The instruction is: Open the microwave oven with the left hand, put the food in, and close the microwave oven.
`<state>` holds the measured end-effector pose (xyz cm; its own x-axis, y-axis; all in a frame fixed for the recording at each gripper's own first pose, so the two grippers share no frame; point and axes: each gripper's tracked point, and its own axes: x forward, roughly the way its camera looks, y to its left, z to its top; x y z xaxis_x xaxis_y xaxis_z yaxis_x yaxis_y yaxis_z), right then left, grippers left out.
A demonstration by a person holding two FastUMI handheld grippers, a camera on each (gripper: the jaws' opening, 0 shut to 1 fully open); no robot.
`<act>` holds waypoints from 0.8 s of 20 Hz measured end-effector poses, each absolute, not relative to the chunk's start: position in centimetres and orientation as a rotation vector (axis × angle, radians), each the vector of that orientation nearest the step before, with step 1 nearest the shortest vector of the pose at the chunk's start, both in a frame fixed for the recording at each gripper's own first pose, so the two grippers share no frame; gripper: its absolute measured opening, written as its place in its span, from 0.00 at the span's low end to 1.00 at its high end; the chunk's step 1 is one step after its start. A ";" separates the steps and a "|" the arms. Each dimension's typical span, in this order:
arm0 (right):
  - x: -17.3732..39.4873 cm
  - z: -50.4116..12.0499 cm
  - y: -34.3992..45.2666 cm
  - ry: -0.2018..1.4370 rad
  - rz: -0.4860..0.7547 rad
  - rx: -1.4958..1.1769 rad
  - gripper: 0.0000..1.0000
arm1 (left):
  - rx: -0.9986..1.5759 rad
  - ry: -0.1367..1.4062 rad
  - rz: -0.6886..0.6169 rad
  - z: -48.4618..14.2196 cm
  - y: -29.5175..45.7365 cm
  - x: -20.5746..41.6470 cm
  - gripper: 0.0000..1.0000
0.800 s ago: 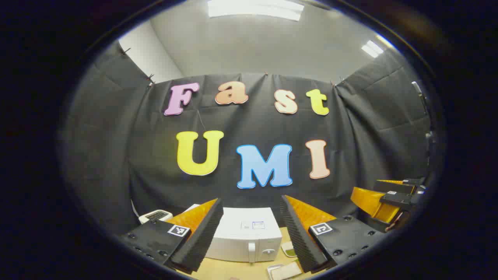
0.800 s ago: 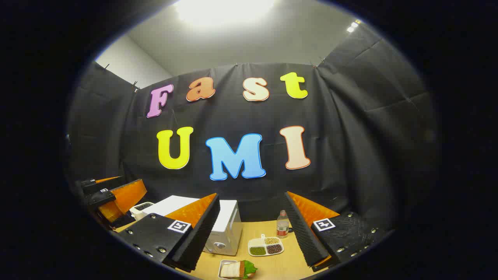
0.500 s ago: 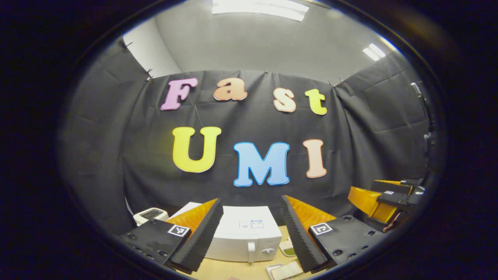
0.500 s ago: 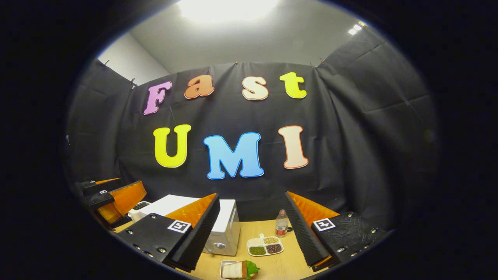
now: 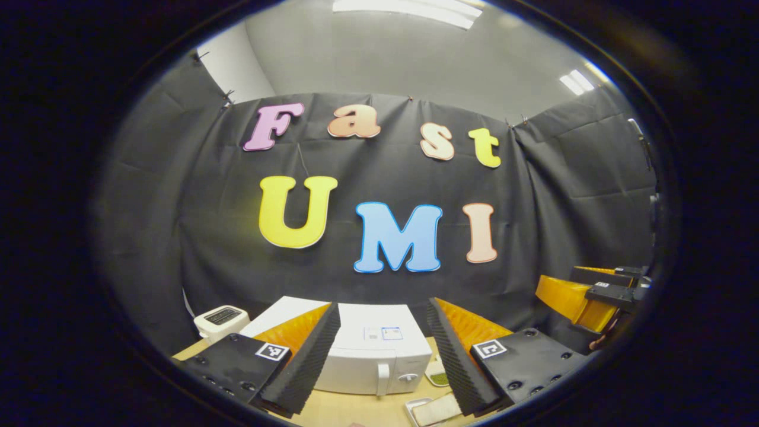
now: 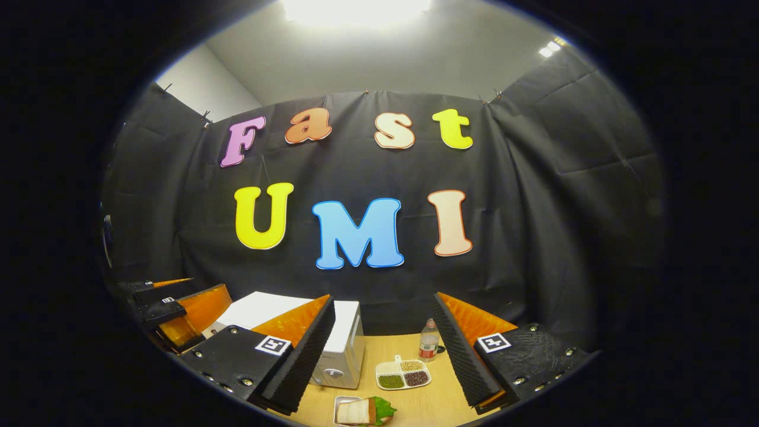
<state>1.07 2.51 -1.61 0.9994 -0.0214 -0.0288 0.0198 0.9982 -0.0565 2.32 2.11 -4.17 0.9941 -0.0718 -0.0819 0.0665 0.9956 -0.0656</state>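
a black-draped booth with a wooden table. the microwave sits shut, ahead of the left gripper, whose fingers are spread and empty; its stiff vertical handle is the place to grip. the right gripper, also spread, hovers over the soft, crushable sandwich in its tray, in front of the microwave.

Glossy white microwave, matt wooden table, ribbed claw pads

A bottle and divided dish of beans on the wooden table; toaster at far left.
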 end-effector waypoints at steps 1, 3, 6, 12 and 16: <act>1.2 -1.8 2.5 0.035 -0.021 -0.058 0.98 | -0.057 0.086 -0.074 -4.3 2.1 2.4 0.98; 1.4 -2.4 2.2 0.049 -0.028 -0.060 0.98 | -0.053 0.109 -0.088 -5.3 1.7 3.2 0.98; 1.5 -3.6 1.7 0.077 -0.036 -0.062 0.98 | -0.061 0.183 -0.118 -8.7 0.6 3.7 0.97; 1.5 -5.1 0.4 0.122 -0.061 -0.074 0.98 | -0.014 0.320 -0.186 -17.3 -1.0 5.5 0.95; 1.3 -5.7 -0.6 0.139 -0.086 -0.086 0.98 | -0.036 0.394 -0.180 -22.5 -0.6 6.8 0.96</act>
